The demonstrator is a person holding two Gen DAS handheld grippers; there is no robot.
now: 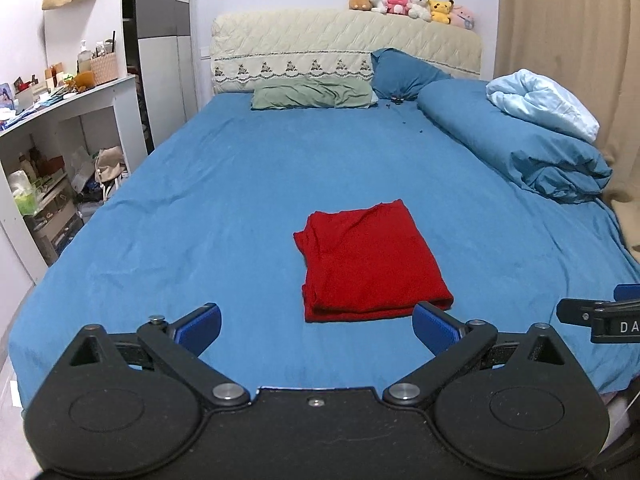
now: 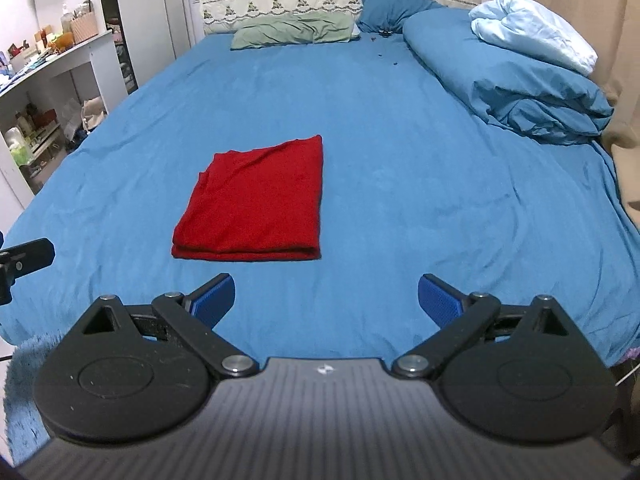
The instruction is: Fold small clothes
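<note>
So the only real container is a woven basket (image 1: 104, 67) on the white shelf unit (image 1: 72, 100) at the upper left of the frame, with a few bottles and sticks poking out of it; the cubbies below are stuffed with bags and boxes I can't make out. The red garment (image 1: 370, 266) lies folded into a neat rectangle in the middle of the blue bed sheet (image 1: 224, 200), touching nothing else. The left hand-held gripper (image 1: 316, 330) sits at the bottom of its view, jaws spread wide with nothing in them, and the right hand-held gripper (image 2: 326, 300) is the same, wide and empty, garment just beyond it to the left. A rolled blue duvet (image 1: 520, 148) lies at right, a green pillow (image 1: 312, 94) by the headboard (image 1: 344, 44), and plush toys (image 1: 412, 5) on top.
</note>
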